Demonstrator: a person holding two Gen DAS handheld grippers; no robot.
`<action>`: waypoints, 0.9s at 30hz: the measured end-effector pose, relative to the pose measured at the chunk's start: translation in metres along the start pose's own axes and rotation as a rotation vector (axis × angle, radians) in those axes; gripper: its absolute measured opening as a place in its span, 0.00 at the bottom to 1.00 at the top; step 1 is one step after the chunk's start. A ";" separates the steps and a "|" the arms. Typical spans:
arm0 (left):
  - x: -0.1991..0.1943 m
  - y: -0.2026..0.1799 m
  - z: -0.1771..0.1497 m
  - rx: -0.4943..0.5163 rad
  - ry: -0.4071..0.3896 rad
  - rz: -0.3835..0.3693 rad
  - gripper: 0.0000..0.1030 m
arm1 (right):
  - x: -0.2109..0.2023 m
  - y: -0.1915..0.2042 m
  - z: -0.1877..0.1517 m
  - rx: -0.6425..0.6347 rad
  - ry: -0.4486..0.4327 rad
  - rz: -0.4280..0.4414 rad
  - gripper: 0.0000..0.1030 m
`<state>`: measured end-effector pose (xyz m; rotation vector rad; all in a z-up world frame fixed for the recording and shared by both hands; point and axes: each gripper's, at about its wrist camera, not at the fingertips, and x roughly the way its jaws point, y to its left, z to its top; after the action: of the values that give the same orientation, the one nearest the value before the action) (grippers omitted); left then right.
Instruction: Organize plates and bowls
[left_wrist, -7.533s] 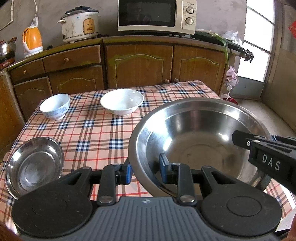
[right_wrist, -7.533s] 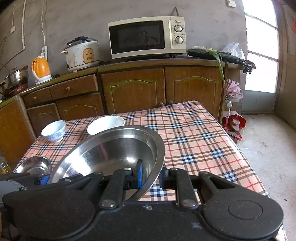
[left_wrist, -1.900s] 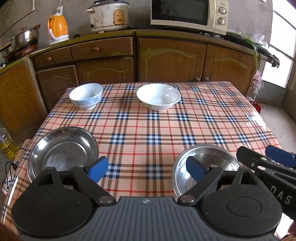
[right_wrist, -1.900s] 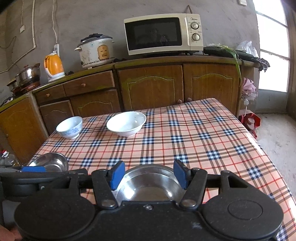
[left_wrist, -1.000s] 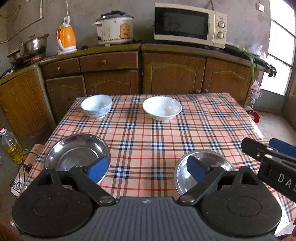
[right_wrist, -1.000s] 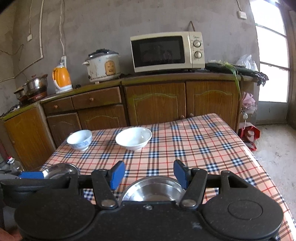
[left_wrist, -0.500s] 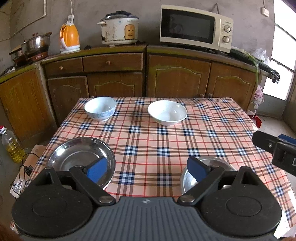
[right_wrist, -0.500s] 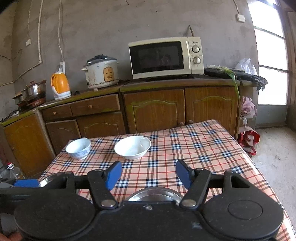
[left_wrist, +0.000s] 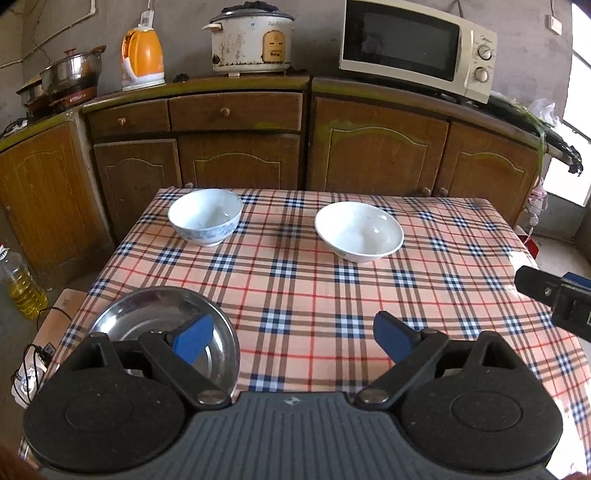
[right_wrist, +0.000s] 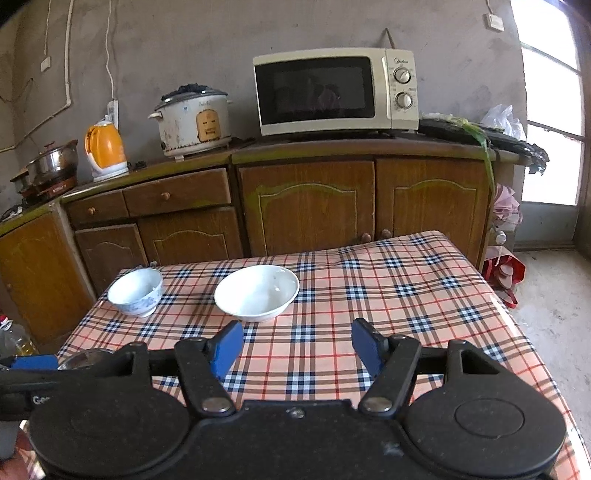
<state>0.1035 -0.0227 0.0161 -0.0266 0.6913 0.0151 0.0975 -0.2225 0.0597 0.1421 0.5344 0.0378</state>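
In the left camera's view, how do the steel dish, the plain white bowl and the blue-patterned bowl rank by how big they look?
1. Steel dish: looks largest, though it lies nearest the camera and is partly hidden, so its true size is unsure.
2. Plain white bowl: wider and shallower.
3. Blue-patterned bowl: smallest. Both bowls sit about equally far back, so that ranking is fair.

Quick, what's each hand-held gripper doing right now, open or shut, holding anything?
Left hand-held gripper: open, holding nothing.
Right hand-held gripper: open, holding nothing.
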 end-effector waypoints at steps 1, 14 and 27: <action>0.004 0.000 0.002 0.000 0.002 0.001 0.94 | 0.005 0.000 0.001 0.001 0.005 0.000 0.75; 0.047 0.000 0.025 0.010 0.035 0.021 0.94 | 0.060 -0.006 0.018 0.010 0.043 0.008 0.75; 0.093 -0.006 0.045 0.028 0.067 0.035 0.94 | 0.115 -0.018 0.025 0.038 0.091 0.007 0.75</action>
<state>0.2035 -0.0274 -0.0086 0.0121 0.7586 0.0385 0.2095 -0.2346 0.0205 0.1798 0.6259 0.0408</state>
